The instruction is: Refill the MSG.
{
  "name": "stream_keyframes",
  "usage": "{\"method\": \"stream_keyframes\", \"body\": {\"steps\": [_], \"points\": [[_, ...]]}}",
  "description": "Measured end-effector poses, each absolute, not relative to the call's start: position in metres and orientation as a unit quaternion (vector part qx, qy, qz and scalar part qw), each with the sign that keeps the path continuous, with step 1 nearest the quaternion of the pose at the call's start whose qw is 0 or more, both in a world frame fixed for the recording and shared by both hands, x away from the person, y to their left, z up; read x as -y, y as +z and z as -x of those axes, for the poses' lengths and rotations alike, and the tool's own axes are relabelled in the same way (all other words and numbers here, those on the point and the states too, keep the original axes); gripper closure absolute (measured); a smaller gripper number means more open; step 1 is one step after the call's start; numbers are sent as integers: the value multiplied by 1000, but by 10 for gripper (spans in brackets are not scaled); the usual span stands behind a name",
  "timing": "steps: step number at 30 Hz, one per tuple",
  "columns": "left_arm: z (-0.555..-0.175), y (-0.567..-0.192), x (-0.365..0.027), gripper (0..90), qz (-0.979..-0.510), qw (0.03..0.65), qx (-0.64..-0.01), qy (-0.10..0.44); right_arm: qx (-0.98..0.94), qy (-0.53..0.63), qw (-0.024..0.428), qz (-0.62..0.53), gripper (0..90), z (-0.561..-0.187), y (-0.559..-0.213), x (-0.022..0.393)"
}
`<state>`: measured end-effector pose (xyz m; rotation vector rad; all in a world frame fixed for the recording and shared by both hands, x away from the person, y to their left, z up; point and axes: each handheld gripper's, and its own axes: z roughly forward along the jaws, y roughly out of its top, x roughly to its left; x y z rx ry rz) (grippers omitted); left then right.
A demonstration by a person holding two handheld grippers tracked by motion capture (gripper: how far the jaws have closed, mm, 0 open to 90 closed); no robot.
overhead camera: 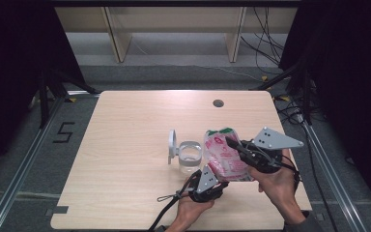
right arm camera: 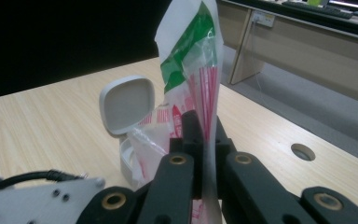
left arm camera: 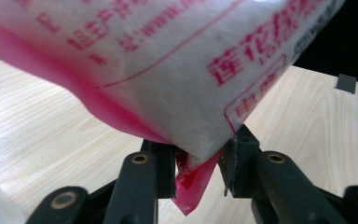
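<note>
A white plastic bag (overhead camera: 224, 154) printed in pink and red, with a green band at its top, hangs tilted above the table's front right. My right gripper (overhead camera: 232, 144) is shut on its upper side edge; in the right gripper view the black jaws (right arm camera: 205, 135) pinch the thin film of the bag (right arm camera: 191, 60). My left gripper (overhead camera: 222, 183) comes in from below. In the left gripper view its pads (left arm camera: 198, 168) press on the bag's (left arm camera: 168, 60) lower pink corner. Just left of the bag stands a clear container (overhead camera: 190, 157) with its white flip lid (overhead camera: 172, 145) raised.
The light wooden table (overhead camera: 135, 121) has a round cable hole (overhead camera: 218, 103) near its far edge. A black cable (overhead camera: 166, 203) trails from the left gripper towards the front edge. Dark curtains and metal floor rails flank the table.
</note>
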<state>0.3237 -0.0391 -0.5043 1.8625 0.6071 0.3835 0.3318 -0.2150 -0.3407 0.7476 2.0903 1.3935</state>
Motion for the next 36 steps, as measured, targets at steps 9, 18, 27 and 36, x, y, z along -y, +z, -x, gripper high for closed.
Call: {"method": "stream_keyframes", "body": {"steps": [9, 18, 27, 36], "points": [[-327, -509, 44, 711, -766, 566, -272, 139, -777, 506, 252, -277, 900, -348, -345, 198], [-334, -507, 46, 714, -747, 585, -287, 135, -761, 530, 250, -277, 900, -362, -346, 189], [-338, -509, 45, 717, -737, 591, -298, 138, -751, 534, 265, -284, 900, -367, -354, 173], [-343, -512, 46, 723, -726, 601, -299, 146, -754, 531, 264, -282, 900, -379, -358, 166]]}}
